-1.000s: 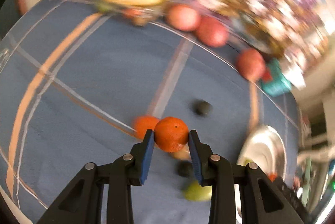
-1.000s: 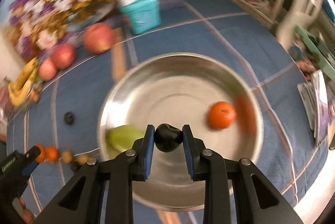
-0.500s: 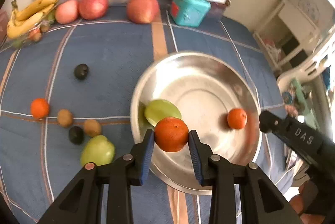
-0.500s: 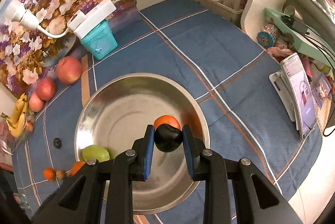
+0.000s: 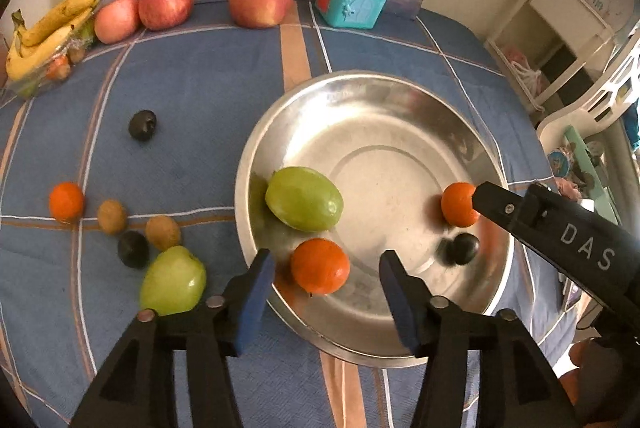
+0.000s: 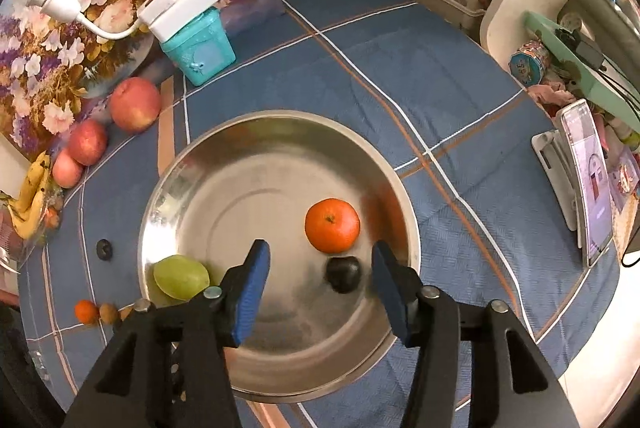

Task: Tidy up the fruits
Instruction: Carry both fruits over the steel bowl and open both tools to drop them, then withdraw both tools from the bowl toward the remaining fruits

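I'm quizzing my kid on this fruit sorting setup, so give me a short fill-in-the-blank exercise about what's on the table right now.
1. The metal bowl holds ____ oranges.
2. The green fruit in the bowl lies near its ____ rim in the left wrist view.
3. The teal box carries a ____ power strip.
4. The left gripper has its jaws opening, and the orange between them is ____ by the pads.

Missing words: two; left; white; not touched

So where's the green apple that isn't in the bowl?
In the left wrist view, the green apple lies on the blue tablecloth at lower left, just outside the metal bowl, beside a kiwi and a dark plum.
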Demonstrator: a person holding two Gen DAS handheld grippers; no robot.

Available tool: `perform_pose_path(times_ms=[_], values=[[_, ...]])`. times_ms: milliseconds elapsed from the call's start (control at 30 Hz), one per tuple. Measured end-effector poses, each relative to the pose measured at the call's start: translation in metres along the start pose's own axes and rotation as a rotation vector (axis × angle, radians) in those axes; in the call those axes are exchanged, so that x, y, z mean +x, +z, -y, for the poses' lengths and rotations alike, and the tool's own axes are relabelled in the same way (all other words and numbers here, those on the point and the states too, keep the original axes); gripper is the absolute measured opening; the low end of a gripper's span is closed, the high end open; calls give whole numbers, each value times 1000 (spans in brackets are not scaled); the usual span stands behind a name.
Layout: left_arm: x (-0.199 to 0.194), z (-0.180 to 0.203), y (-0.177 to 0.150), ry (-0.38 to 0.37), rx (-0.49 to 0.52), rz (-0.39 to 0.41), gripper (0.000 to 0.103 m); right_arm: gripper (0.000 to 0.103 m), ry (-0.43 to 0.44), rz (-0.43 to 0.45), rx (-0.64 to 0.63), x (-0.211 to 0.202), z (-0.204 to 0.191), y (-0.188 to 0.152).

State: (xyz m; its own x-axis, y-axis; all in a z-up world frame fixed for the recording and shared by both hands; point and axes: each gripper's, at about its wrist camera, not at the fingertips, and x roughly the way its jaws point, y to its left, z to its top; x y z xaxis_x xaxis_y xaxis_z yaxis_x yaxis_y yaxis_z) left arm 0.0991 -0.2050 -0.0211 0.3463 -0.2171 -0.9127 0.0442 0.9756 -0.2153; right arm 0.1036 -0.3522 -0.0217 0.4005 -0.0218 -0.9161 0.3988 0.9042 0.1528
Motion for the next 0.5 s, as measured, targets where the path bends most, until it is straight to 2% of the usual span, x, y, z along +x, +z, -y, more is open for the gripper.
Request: perform_pose_path(times_ms=[33,233,333,367,500], values=[[-2,-1,0,-1,-4,3,62,72,0,5,1,0,0,0],[-9,-8,4,26,-32,19,77,96,6,55,-9,-7,-2,1],[-13,-15,6,45,-59,41,92,96,-10,76,-18,-10,-4,1],[-15,-19,6,51,-67,49,100,96,-13,82,-22,-10,-4,1],[-21,-43,9,112,-131,98,103,96,-10,107,-31,-13,-6,0]])
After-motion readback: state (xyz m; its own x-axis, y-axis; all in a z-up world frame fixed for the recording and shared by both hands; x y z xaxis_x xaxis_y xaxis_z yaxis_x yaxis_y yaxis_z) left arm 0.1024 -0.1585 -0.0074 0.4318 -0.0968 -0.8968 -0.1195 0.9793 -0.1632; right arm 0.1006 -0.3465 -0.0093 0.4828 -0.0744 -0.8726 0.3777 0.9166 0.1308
